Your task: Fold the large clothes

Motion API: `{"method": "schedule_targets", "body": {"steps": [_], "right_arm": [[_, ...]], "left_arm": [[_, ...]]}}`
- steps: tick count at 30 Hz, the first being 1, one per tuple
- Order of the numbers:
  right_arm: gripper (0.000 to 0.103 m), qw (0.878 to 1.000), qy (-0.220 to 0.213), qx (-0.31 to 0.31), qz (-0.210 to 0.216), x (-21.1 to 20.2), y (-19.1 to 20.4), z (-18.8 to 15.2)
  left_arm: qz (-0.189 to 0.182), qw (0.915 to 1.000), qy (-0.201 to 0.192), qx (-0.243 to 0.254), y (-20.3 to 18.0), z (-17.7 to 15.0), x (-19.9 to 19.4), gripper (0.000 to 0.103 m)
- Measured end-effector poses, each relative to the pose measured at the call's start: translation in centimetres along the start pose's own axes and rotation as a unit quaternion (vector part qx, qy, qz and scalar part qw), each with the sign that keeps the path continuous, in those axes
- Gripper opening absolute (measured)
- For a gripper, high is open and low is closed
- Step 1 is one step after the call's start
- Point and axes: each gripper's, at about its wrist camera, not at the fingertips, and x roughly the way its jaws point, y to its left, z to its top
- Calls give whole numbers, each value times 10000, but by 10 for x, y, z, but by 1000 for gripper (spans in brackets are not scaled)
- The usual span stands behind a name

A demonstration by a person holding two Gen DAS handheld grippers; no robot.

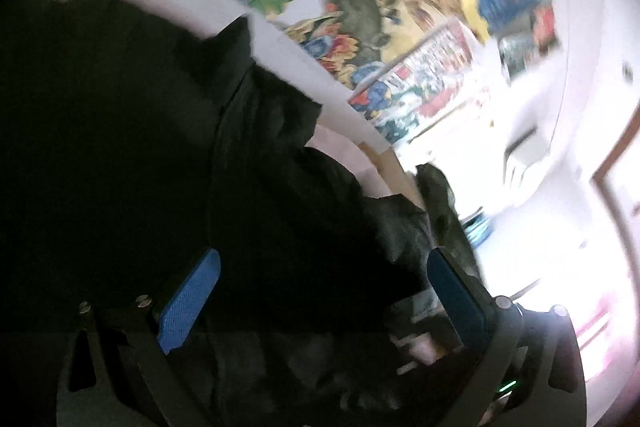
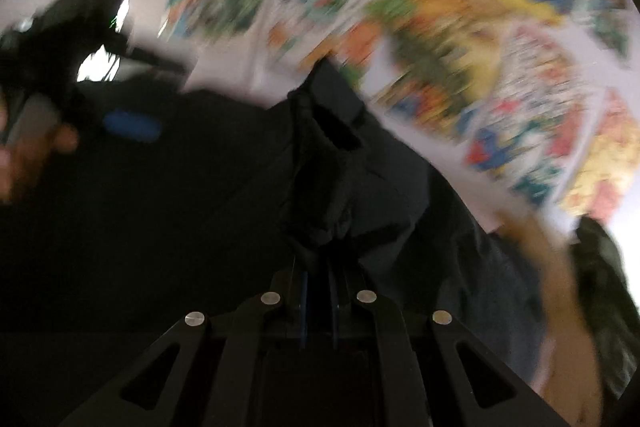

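Observation:
A large black garment [image 2: 200, 207] hangs bunched in front of both cameras. My right gripper [image 2: 318, 275] is shut on a gathered fold of it, and the cloth rises in a peak above the jaws. At the upper left of the right wrist view a hand holds my left gripper [image 2: 132, 126], with one blue pad showing against the cloth. In the left wrist view my left gripper [image 1: 320, 291] stands open. Its blue pads [image 1: 192, 299] are wide apart, and the black garment [image 1: 140, 147] fills the space between and beyond them without being pinched.
Colourful posters [image 1: 360, 7] cover the white wall behind, heavily blurred. A second dark greenish cloth [image 1: 440, 203] lies at the right beside a pale wooden edge [image 1: 396, 167]. A brown door frame [image 1: 616, 163] shows at the far right.

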Motion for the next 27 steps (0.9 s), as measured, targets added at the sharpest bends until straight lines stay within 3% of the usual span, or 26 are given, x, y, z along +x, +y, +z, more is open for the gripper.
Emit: {"method": "schedule_targets", "body": {"steps": [4,8,11,15,17,18,21,24,26,27], "right_arm": [[9,9971,584,-432,235,36,32,-15],[9,9961,625,-587,207,41,41,-18],[9,9971,533,-499,227,38,36,-16],[9,9974,413,-546,242,29,38,-16],[9,9970,366,-644,224,26,41,-15],[9,9968,338,-699,205,22,45,-17],[10,9964,242,-791,173,16,47,-16],[17,9959,-20,-824,369,0,46,-13],[29,9949,-372,-829,439,-19,45,-11],[49,9942,-560,-811,435,-30,44,-9]], "left_arm": [[214,9978,269,-571,31,6,22,101],[309,9958,543,-674,45,1,37,98],[287,9952,669,-647,44,-2,44,74],[373,9945,532,-819,46,0,48,35],[426,9947,477,-809,47,-1,50,21],[452,9955,435,-715,45,-2,49,7],[551,9975,269,-348,31,-3,40,3],[983,9945,39,372,4,0,27,1],[1400,9835,-255,1119,-17,3,9,1],[1663,9736,-430,1503,-28,3,-1,1]]}}
